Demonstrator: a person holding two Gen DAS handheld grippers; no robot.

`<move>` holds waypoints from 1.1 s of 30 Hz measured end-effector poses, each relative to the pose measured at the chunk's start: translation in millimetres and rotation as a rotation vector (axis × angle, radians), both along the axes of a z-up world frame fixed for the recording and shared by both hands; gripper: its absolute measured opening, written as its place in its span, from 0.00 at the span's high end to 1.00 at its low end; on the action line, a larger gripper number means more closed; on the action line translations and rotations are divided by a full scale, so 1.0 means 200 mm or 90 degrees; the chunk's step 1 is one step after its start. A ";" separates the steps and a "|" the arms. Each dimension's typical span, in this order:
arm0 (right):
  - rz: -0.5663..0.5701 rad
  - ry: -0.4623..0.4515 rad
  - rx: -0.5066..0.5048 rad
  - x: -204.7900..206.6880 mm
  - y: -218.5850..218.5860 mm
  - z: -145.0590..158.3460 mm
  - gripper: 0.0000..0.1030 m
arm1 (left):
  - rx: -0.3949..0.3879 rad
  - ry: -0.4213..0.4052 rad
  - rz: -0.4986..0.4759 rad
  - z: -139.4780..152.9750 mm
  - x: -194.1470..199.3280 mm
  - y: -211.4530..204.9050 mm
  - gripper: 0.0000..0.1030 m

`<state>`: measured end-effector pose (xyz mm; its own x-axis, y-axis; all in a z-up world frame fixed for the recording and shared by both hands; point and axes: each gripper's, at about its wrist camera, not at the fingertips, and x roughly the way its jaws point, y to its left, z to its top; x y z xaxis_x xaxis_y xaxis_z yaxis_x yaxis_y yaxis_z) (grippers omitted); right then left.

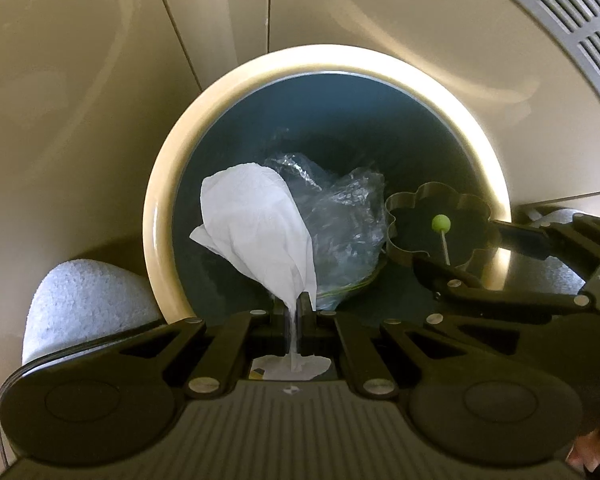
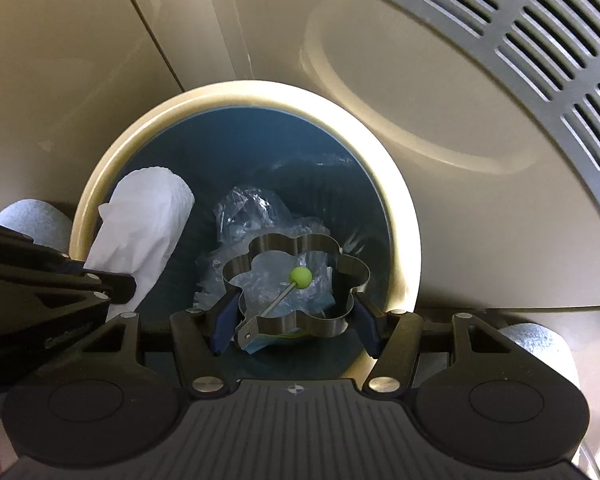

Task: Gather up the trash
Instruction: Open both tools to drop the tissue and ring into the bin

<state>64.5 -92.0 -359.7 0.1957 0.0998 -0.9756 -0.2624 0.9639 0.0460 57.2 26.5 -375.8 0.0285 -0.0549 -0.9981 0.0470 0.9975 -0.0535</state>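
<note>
A round bin with a cream rim (image 1: pixel 168 184) and dark blue inside sits below both grippers; it also shows in the right wrist view (image 2: pixel 400 216). Crumpled clear plastic (image 1: pixel 340 208) lies inside it. My left gripper (image 1: pixel 294 312) is shut on a white paper tissue (image 1: pixel 256 216), which hangs over the bin's opening. My right gripper (image 2: pixel 296 320) is shut on a flower-shaped metal egg ring (image 2: pixel 300 320) with a green knob (image 2: pixel 300 276) on a wire handle, held over the bin. The ring (image 1: pixel 440 216) also shows in the left wrist view.
Cream cabinet panels (image 1: pixel 80 80) stand behind the bin. A grey slotted grille (image 2: pixel 540 40) curves across the upper right. A pale blue textured foam piece (image 1: pixel 84 304) lies left of the bin and another (image 2: pixel 540 344) lies at the right.
</note>
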 end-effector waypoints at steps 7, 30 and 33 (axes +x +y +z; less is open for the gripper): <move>-0.001 0.013 -0.013 0.03 0.03 -0.01 0.39 | 0.015 0.014 -0.007 -0.05 0.03 -0.01 0.97; -0.048 -0.064 0.028 -0.11 -0.09 0.44 0.10 | 0.039 -0.061 0.062 0.41 -0.11 0.07 0.00; -0.052 -0.108 0.048 -0.23 -0.12 0.58 0.08 | 0.033 -0.104 0.060 0.56 -0.22 0.06 0.00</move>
